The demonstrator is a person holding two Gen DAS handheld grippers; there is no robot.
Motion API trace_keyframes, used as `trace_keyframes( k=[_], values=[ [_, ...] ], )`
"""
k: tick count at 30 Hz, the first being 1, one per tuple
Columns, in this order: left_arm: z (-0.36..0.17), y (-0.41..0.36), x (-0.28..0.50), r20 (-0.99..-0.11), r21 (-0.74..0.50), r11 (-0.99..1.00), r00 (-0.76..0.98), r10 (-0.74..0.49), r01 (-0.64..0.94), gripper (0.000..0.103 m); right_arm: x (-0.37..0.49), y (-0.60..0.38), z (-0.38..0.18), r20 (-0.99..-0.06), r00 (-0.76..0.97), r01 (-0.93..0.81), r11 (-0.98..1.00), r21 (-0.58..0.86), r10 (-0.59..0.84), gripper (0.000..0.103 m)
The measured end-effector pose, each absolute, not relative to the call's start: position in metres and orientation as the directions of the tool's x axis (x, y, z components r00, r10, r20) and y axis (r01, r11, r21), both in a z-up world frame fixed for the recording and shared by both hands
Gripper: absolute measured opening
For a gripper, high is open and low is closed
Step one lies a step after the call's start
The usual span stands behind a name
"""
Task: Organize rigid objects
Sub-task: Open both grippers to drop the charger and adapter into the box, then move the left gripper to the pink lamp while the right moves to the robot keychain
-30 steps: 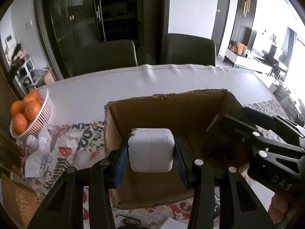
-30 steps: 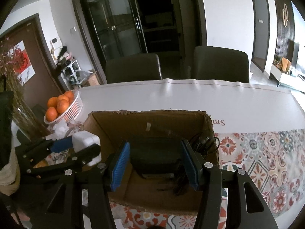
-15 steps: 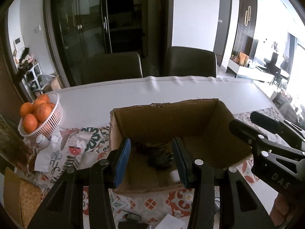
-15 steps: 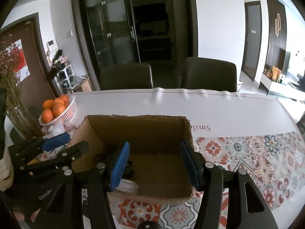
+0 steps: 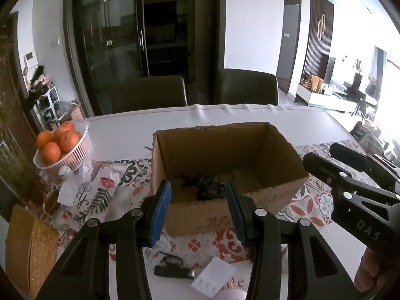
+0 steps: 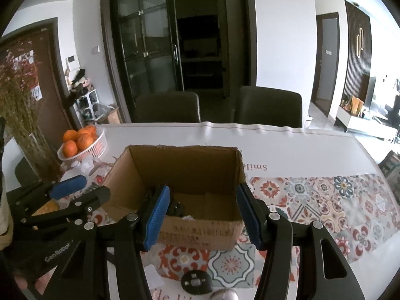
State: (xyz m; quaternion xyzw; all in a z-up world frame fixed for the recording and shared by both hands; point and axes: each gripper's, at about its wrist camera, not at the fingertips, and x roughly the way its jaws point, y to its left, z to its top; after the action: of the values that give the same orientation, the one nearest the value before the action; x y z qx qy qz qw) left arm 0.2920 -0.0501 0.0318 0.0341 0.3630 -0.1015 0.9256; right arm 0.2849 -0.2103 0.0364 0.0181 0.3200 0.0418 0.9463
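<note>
We hold the left gripper (image 5: 198, 211) and right gripper (image 6: 201, 216) wide and empty just short of the cardboard box (image 5: 225, 165), where dark cables (image 5: 203, 187) lie beyond our fingertips, ready for the next loose item.

"DAS" on right tongs (image 5: 360, 175); "GenRobot" on left tongs (image 6: 75, 192); "Smile", upside down, on table cover (image 6: 287, 150).

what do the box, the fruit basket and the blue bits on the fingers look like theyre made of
The box: plain brown cardboard, matte, with ragged torn top edges.
The fruit basket: probably white plastic, going by its thin moulded ribs with gaps between them.
The blue pads on the fingers: look like ribbed rubber or soft plastic; fine ridges show, but the exact material is unclear.
</note>
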Motion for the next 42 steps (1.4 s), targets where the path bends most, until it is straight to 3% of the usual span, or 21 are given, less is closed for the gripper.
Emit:
trace_keyframes(
  k=[21,42],
  values=[
    [0.014,-0.051,0.197,-0.640,-0.041,0.975,0.743,-0.194,0.219,0.046,0.194,-0.214,0.020,-0.563,0.821,-0.076,0.995,0.058,0.096,0.057],
    [-0.038,-0.055,0.150,-0.715,-0.058,0.971,0.669,-0.204,0.233,0.049,0.139,-0.211,-0.016,-0.552,0.832,-0.064,0.998,0.006,0.057,0.060]
  ],
)
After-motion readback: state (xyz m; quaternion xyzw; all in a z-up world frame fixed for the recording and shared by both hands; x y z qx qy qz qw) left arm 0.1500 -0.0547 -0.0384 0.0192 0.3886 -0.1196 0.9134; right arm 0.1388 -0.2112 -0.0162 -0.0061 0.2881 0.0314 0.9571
